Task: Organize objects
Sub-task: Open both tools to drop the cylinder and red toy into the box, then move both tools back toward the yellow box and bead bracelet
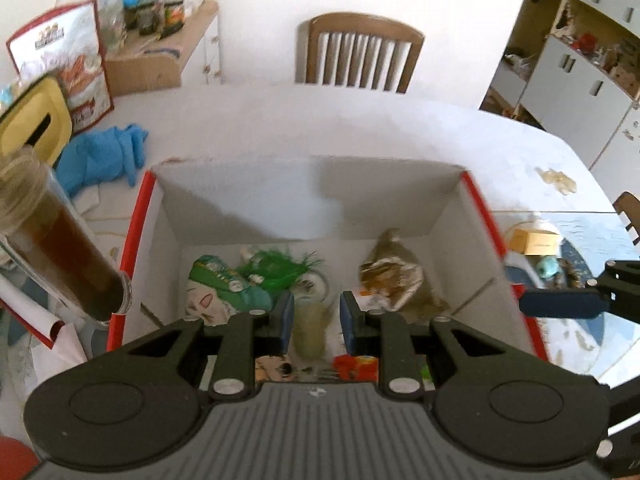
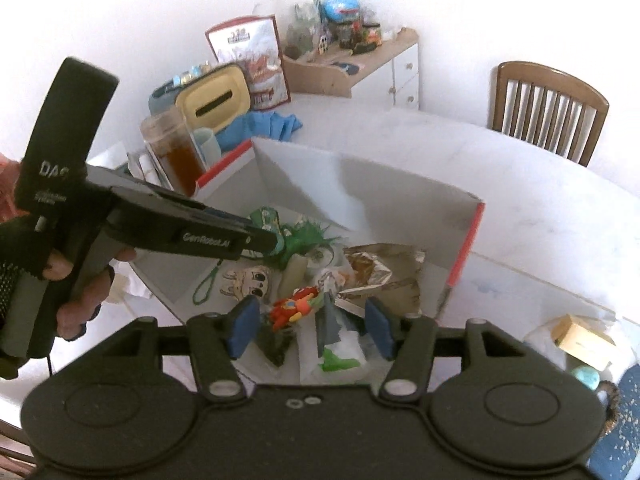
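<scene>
A white cardboard box with red edges (image 1: pixel 136 216) (image 2: pixel 464 248) stands open on the table. Inside lie a green furry toy (image 1: pixel 276 268) (image 2: pixel 308 234), a crumpled foil bag (image 1: pixel 394 276) (image 2: pixel 380 268), a red and yellow figure (image 1: pixel 356 364) (image 2: pixel 294 306) and a cartoon face card (image 2: pixel 250 280). My left gripper (image 1: pixel 314 322) hovers over the box, open, with a pale greenish object (image 1: pixel 310 332) below the gap. It also shows in the right wrist view (image 2: pixel 264 240). My right gripper (image 2: pixel 310 326) is open over the box's near side; one blue finger of it (image 1: pixel 560 303) shows in the left wrist view.
A tall jar of brown liquid (image 1: pixel 60 240) (image 2: pixel 176 152) stands left of the box. A blue cloth (image 1: pixel 104 152), a yellow tissue box (image 2: pixel 212 100) and a red-framed packet (image 1: pixel 68 60) are behind. A small cardboard box (image 2: pixel 580 338) lies right. A wooden chair (image 1: pixel 360 52) stands beyond.
</scene>
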